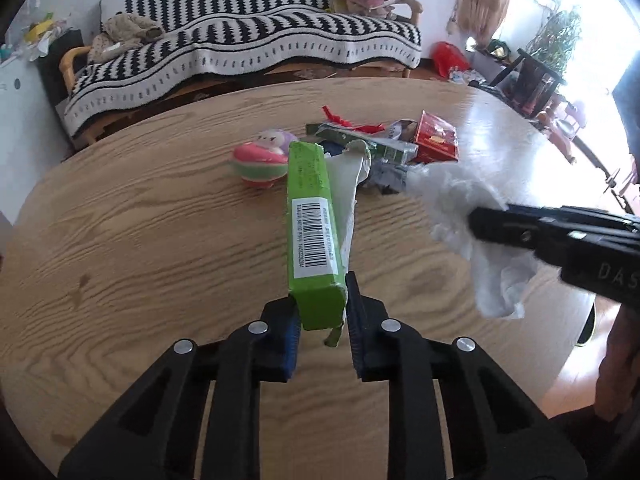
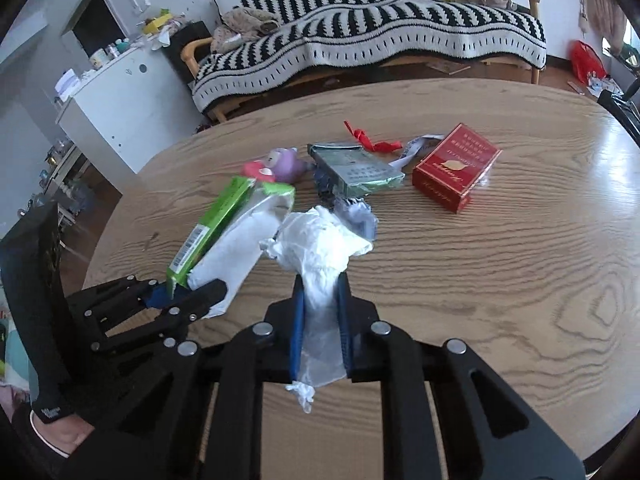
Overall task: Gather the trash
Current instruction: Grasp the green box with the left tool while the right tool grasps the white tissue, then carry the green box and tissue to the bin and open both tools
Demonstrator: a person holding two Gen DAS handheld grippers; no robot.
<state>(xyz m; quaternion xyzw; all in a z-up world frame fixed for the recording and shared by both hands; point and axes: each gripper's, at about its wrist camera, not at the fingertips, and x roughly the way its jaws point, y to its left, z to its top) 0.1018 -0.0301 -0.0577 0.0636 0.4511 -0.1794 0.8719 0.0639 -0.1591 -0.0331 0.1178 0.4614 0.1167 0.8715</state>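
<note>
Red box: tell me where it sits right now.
The red box lies on the wooden table, right of the silver-green packet, beside the red ribbon, in neither tool.

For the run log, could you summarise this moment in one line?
left gripper: shut on green box | right gripper: shut on white plastic bag

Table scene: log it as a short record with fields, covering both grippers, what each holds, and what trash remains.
left gripper: shut on green box, torn open, white lining showing
right gripper: shut on white tissue
left on table: red box, green packet, red ribbon, crumpled wrapper
also on table: pink and purple toy
behind table: striped sofa
</note>
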